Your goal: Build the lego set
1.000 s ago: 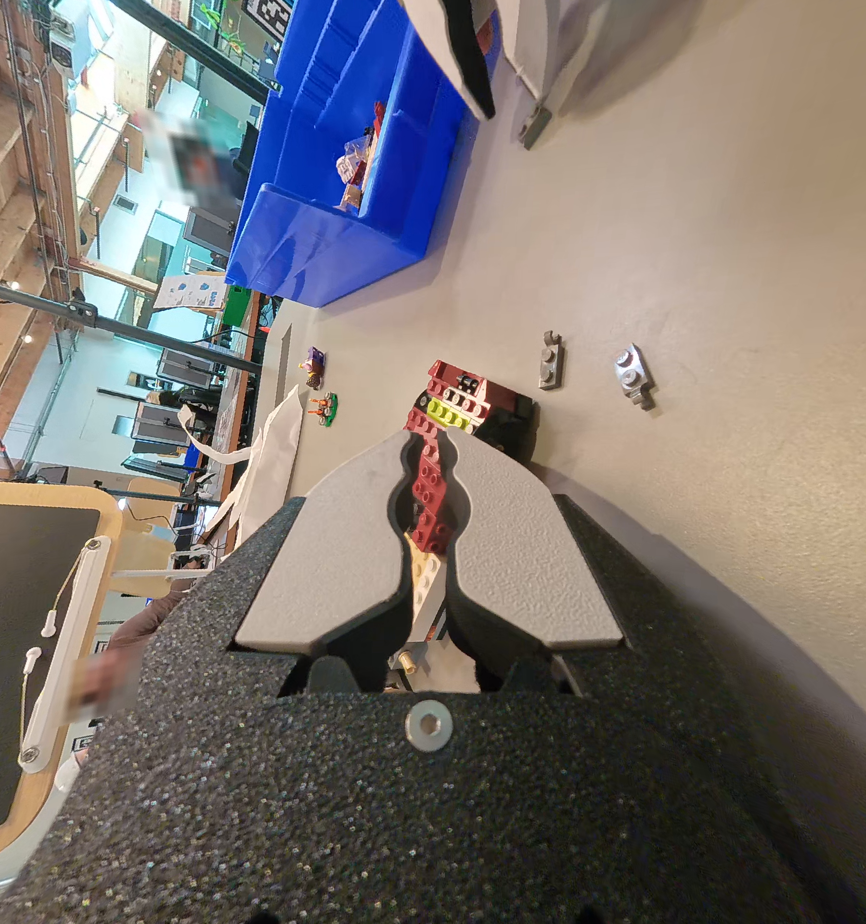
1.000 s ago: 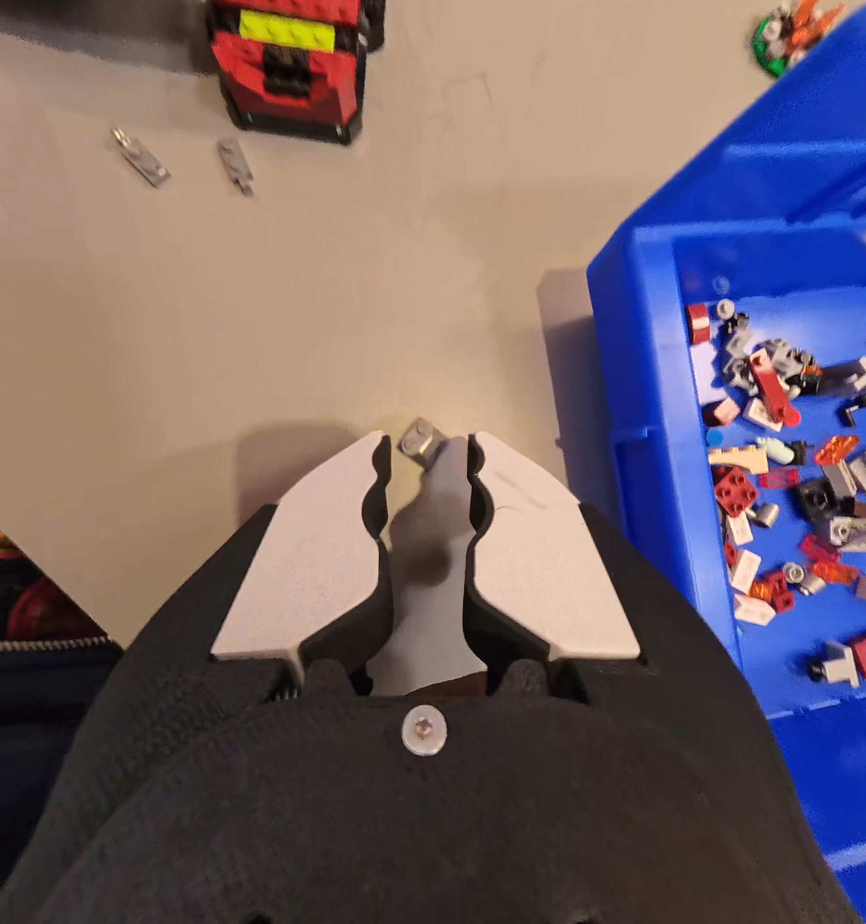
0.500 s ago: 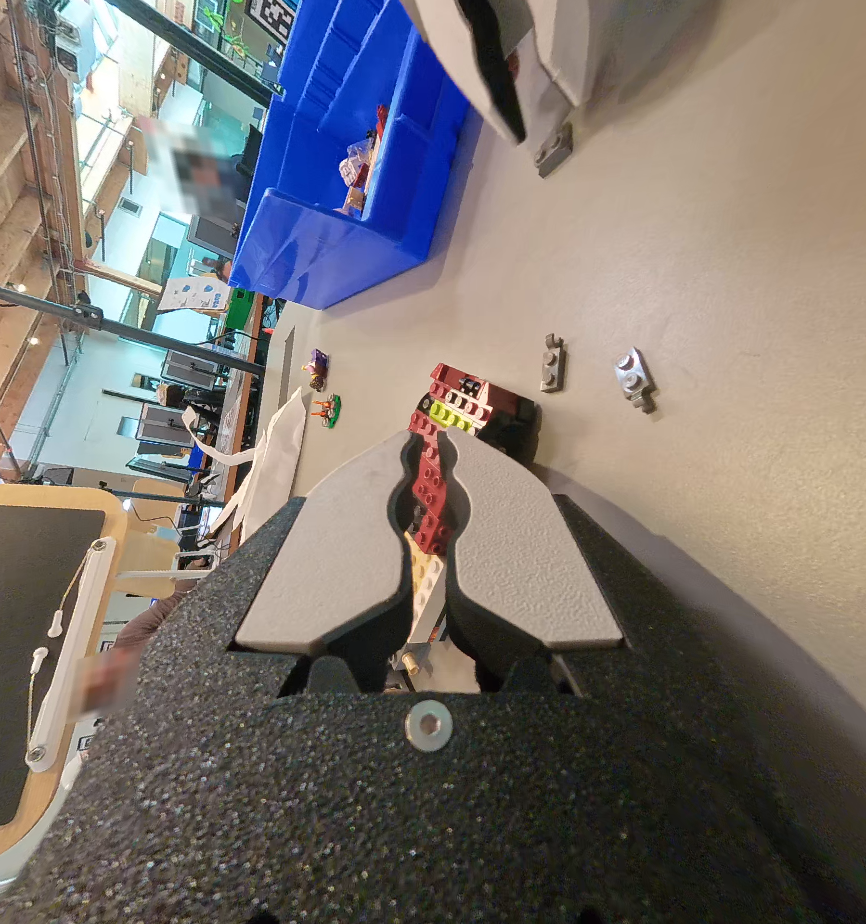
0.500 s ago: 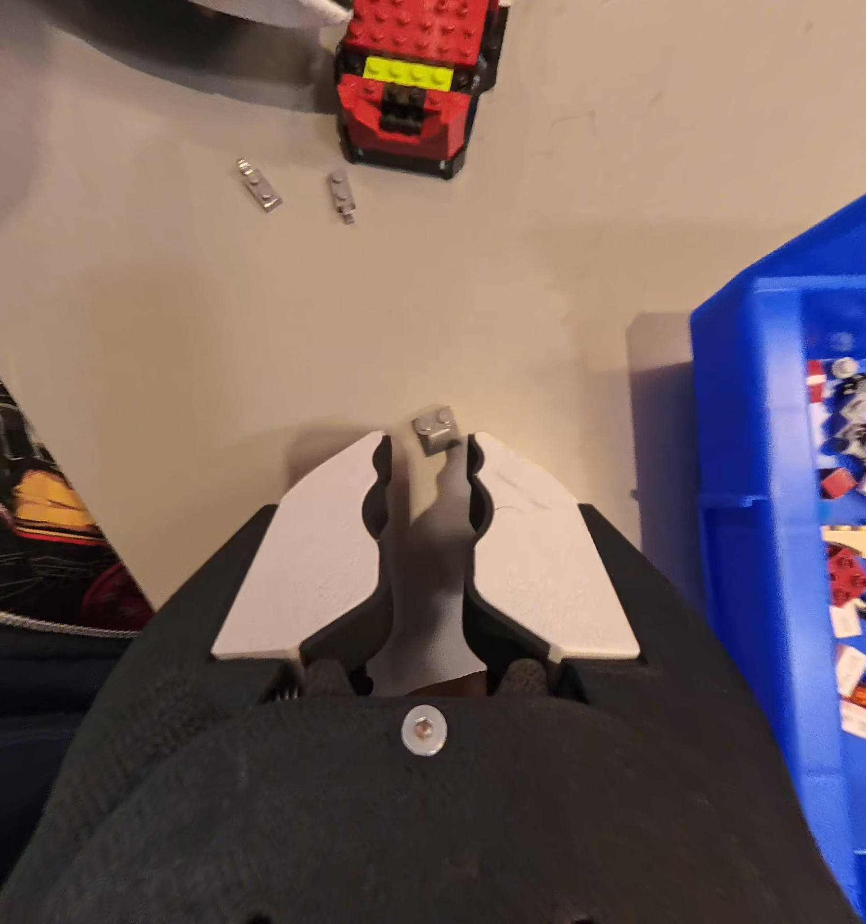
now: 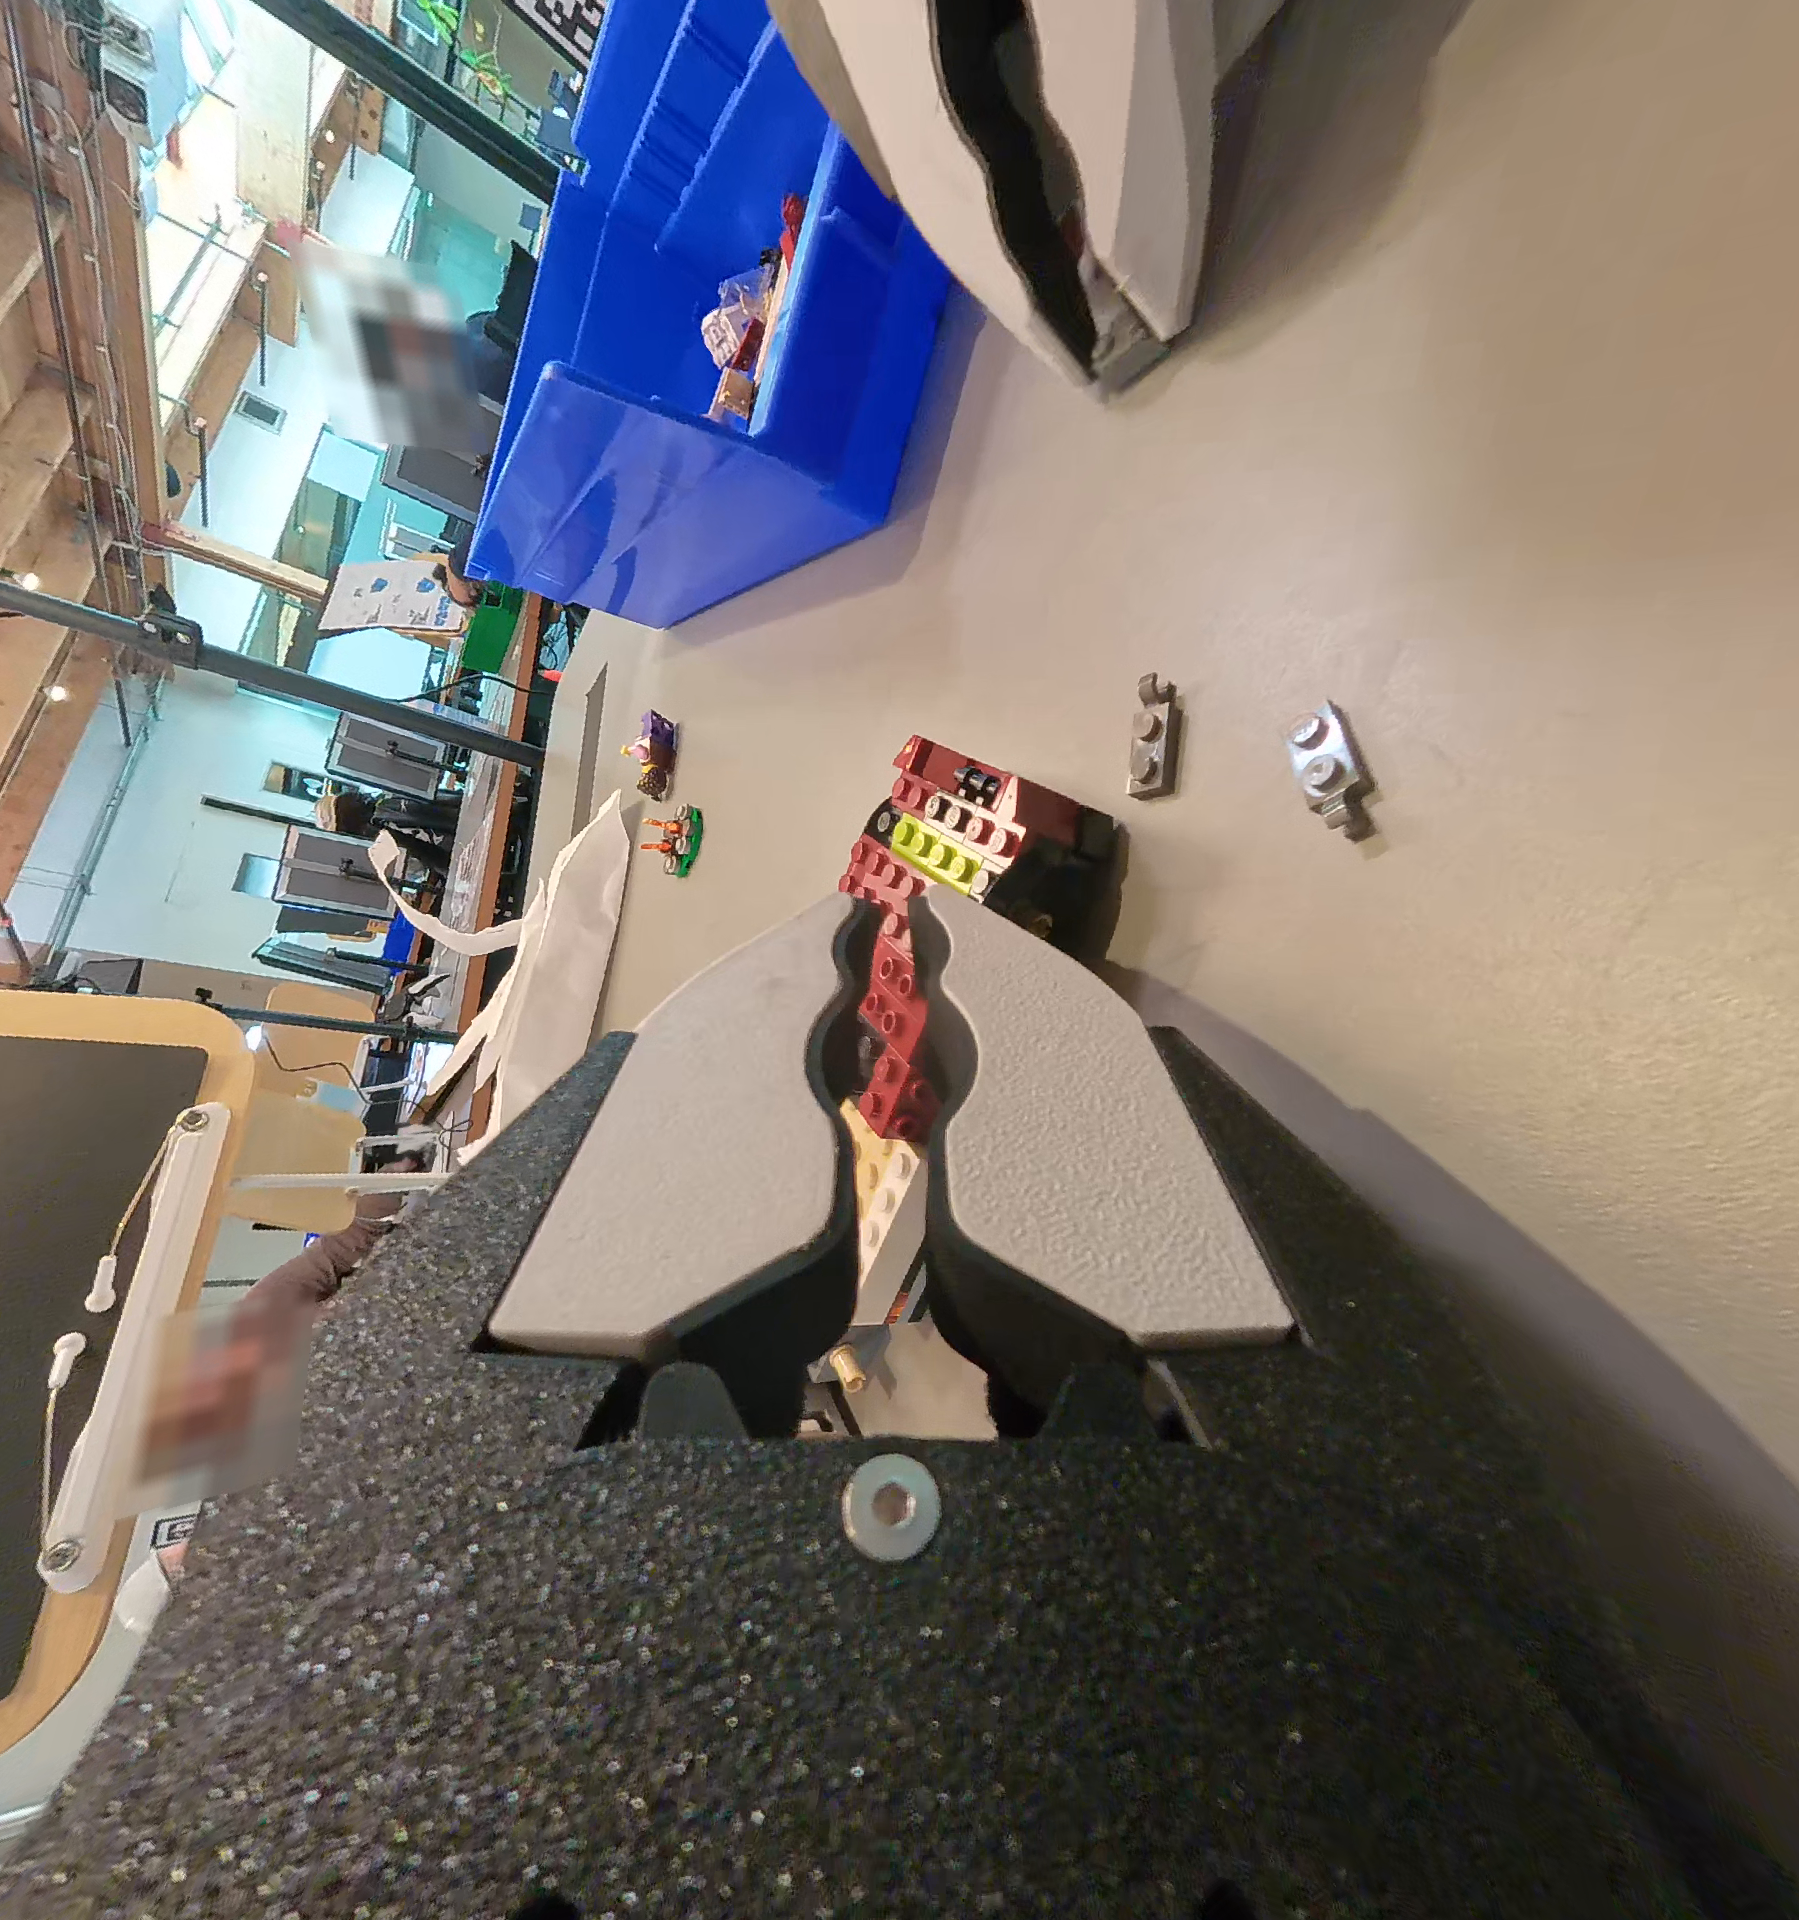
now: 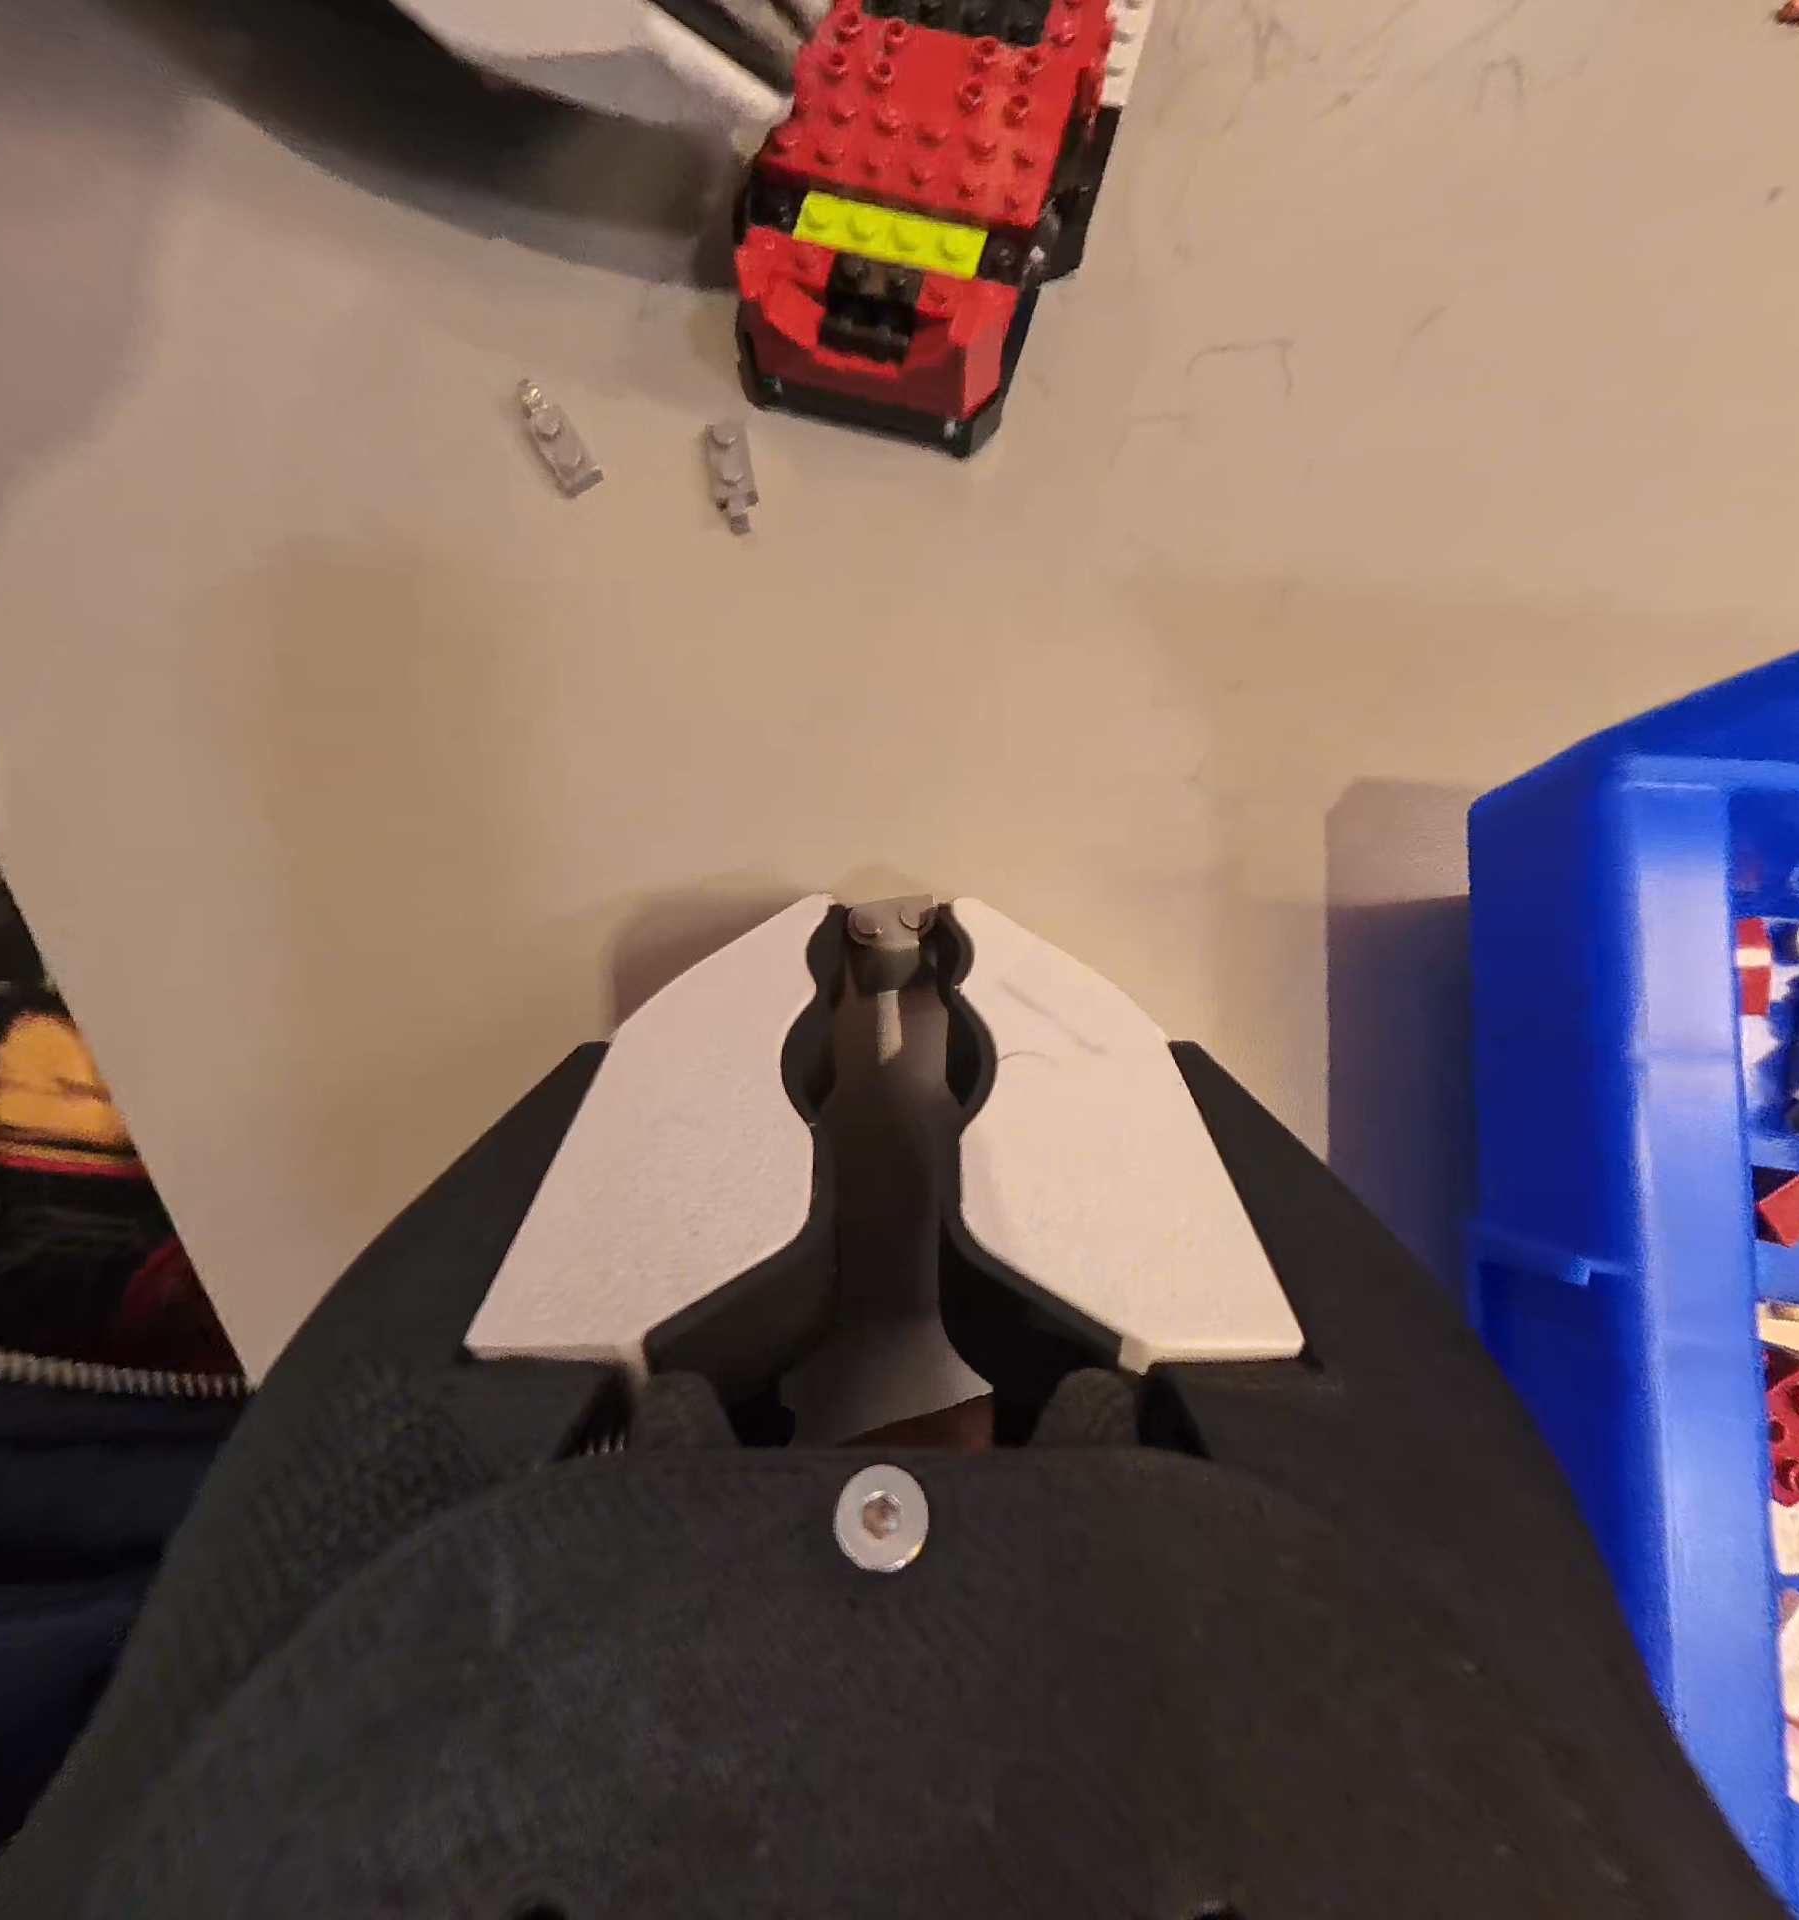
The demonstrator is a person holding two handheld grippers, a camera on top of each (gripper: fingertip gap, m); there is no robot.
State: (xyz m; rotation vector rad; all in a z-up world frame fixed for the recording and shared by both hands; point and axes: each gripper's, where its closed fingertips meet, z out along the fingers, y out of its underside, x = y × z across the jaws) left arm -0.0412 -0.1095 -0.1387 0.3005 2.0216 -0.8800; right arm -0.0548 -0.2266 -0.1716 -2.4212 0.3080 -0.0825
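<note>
Where the right gripper (image 6: 890, 920) meets the beige table (image 6: 459, 727), its jaws stand narrow, clamped on a small grey two-stud plate (image 6: 887, 923) at the very fingertips, both pads against its sides. The landmark is the red brick car (image 6: 900, 223) with a lime strip, on the table well beyond that plate. Two more small grey plates (image 6: 559, 436) (image 6: 731, 476) lie loose just beside the car's front, on the side away from the blue bin (image 6: 1601, 1143); the bin, full of mixed loose bricks, stands off the car's other side, nearer the right gripper than the car is. The left gripper (image 5: 900, 914) is nearly shut, its pads pinching the dark red studded roof of the car (image 5: 900, 997) with cream bricks behind. Past the car, a green-based mini build (image 5: 679, 831) and a purple one (image 5: 656, 750) sit on the table, white paper (image 5: 562, 935) beside them.
</note>
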